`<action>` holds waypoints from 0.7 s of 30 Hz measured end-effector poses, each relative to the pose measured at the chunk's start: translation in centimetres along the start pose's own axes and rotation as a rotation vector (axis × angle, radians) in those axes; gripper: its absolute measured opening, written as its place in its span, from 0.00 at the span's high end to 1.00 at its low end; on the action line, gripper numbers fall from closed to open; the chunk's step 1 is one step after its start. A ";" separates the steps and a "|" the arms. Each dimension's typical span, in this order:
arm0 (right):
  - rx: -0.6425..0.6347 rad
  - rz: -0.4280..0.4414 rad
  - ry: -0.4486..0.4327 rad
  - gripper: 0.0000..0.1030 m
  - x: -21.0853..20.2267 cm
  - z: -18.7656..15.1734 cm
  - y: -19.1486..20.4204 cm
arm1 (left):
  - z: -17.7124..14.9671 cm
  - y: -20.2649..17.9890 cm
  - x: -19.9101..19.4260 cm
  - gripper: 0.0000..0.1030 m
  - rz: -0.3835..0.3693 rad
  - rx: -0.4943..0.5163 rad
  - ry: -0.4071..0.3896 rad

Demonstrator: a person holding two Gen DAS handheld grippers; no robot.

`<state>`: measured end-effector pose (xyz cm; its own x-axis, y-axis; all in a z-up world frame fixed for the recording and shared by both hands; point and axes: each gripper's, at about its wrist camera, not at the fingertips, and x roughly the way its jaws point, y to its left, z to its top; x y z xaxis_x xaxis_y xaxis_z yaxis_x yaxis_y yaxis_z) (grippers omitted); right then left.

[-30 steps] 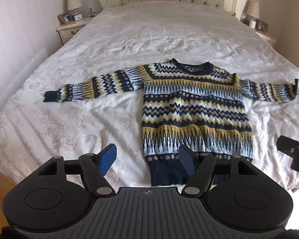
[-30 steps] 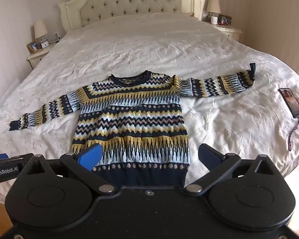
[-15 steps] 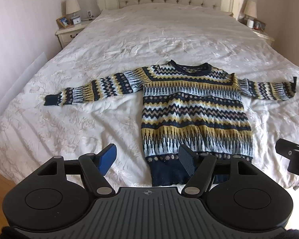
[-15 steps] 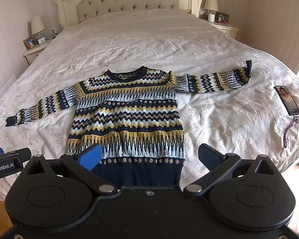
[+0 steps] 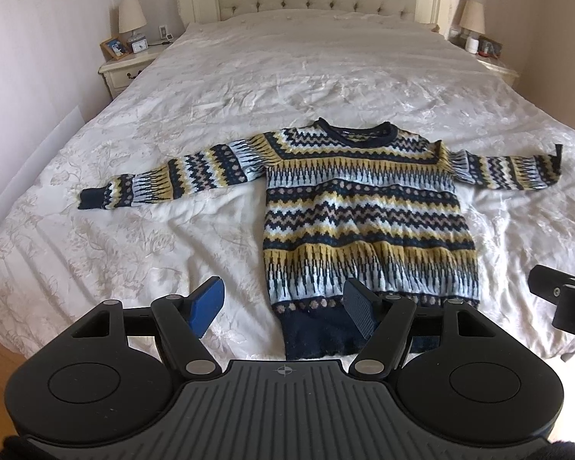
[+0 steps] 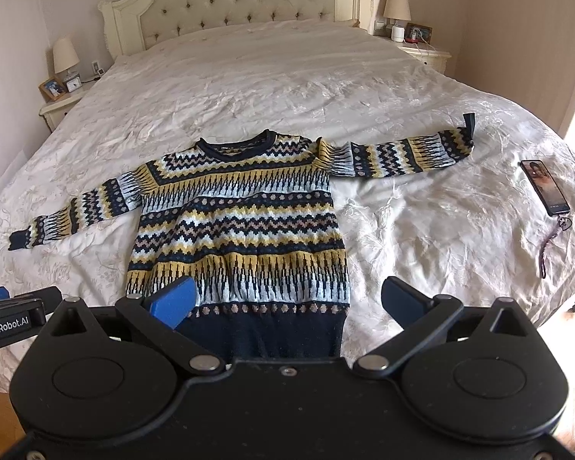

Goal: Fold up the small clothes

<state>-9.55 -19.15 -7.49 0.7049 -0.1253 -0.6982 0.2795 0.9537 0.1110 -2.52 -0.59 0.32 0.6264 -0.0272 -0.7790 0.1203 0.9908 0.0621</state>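
Knitted wool sweater (image 5: 368, 207); crinkled satin bedspread (image 5: 287, 88)

The sweater (image 5: 368, 222) carries navy, yellow, pale-blue and tan zigzag bands with a navy hem; the bed (image 5: 287, 76) cover is cream floral.

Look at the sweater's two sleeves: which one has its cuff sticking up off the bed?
The sleeve reaching toward the phone. Its dark cuff stands upright, while the other sleeve lies flat, cuff included.
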 end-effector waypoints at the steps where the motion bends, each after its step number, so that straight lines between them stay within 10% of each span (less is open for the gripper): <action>1: 0.000 0.001 -0.001 0.01 0.0 0.0 0.0 | 0.0 0.1 0.0 0.34 -0.002 0.000 0.001; 21: -0.003 -0.001 0.011 0.01 0.4 -0.1 1.8 | -0.1 1.5 0.9 0.34 -0.007 0.004 0.023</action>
<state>-8.84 -17.47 -7.59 0.6974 -0.1231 -0.7060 0.2784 0.9543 0.1086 -1.82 0.92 -0.32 0.6080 -0.0310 -0.7933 0.1280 0.9900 0.0594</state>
